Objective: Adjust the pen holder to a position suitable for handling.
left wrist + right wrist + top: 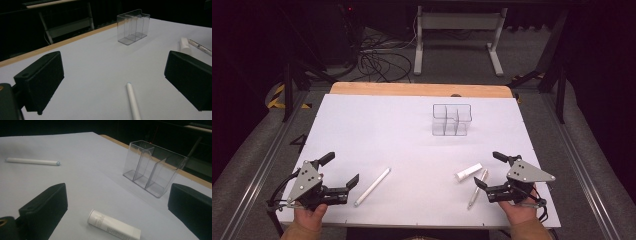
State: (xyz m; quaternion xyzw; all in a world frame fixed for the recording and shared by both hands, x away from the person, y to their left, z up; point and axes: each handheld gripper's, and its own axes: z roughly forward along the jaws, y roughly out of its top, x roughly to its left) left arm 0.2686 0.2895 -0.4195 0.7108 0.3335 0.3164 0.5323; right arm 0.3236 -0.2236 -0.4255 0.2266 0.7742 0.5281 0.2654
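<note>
While both the left gripper point(343, 170) and right gripper point(488, 169) stood wide and empty, pickup appeared pending; next, closing on the white pen point(372, 187) or small tube point(468, 172).

This looks like a lab or test workshop set up for recording. A white sheet point(377, 130) covers a wooden table point(412, 89) standing on grey carpet point(247, 165). At the far side, loose black cables point(379, 62) sprawl on the floor beside the white metal legs of a desk frame point(457, 37). Yellow-black hazard tape point(276, 95) marks the floor at the left, and the surroundings are dark.
</note>
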